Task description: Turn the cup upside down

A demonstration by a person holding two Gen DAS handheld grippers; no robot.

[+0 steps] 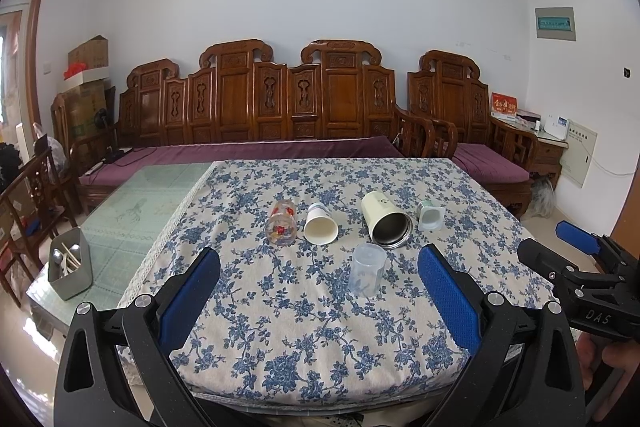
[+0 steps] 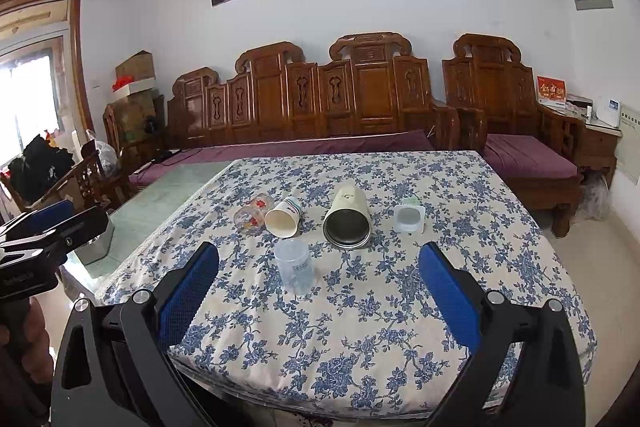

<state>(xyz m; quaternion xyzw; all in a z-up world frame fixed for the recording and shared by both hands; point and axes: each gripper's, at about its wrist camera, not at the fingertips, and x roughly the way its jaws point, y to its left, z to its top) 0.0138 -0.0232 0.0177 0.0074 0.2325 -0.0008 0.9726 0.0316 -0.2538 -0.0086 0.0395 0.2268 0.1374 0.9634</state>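
Both grippers, left [image 1: 318, 303] and right [image 2: 318, 297], spread wide, holding nothing. Ahead between the fingers: clear cup [image 1: 367, 269], seemingly standing mouth-down already. Beyond, glass [image 1: 282, 223], paper cup [image 1: 320, 225] and flask [image 1: 386, 221] lying sideways, possibly left.

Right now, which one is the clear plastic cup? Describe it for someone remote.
On the blue-flowered tablecloth, four containers lie tipped in a row. The clear plastic cup stands alone in front of them, nearest the cameras, the only one not on its side.
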